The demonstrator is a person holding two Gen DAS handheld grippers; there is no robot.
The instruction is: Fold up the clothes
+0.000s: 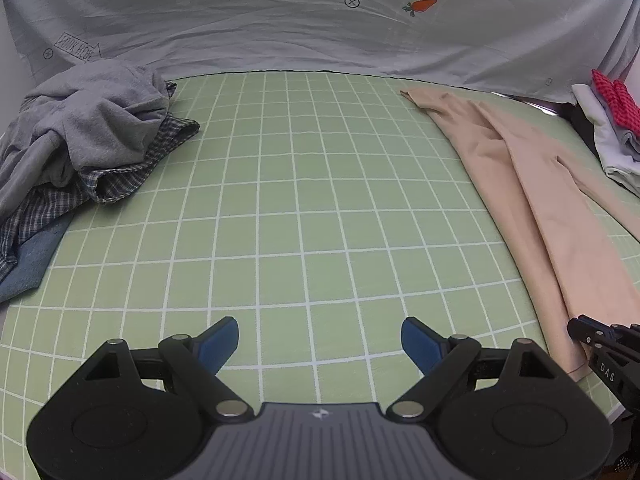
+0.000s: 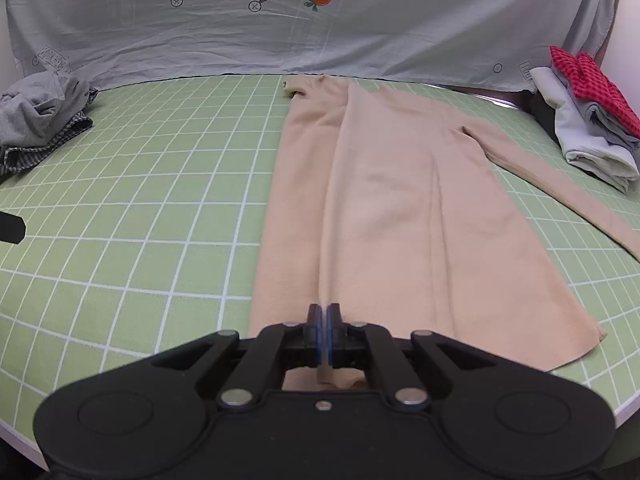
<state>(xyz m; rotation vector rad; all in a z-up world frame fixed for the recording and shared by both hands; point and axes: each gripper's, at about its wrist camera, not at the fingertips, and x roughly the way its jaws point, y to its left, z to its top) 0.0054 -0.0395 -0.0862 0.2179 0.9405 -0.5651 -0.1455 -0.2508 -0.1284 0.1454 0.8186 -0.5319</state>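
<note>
The table (image 2: 160, 184), covered in a green cloth gridded with white lines, carries everything; a grey printed sheet (image 2: 280, 40) hangs behind its far edge. Largest upon it is the beige long-sleeved garment (image 2: 392, 208), laid lengthwise right of the middle, its neck end toward the far edge, its hem toward the near edge, one sleeve running off to the right; its left side seems already turned in, a long crease running down toward the hem. At the far left lies a heap of unfolded clothes (image 1: 88, 132), grey over check over denim; at the far right a small stack of folded clothes (image 2: 592, 120) topped in red.

The right tongs (image 2: 322, 312) stand pressed together on a ridge of the beige cloth at the near hem, a bit of fabric showing between the blue pads; the left tongs (image 1: 320, 340) hang apart over bare green grid, well left of the garment, holding nothing.

The step in hand looks like carrying the hem to make the next fold; to do it well, I judge the left tongs should take the hem at a second point first, so the edge lifts level; then both should travel together, low and slowly, so the soft cloth neither drags nor bunches; release only once the edges lie true.
</note>
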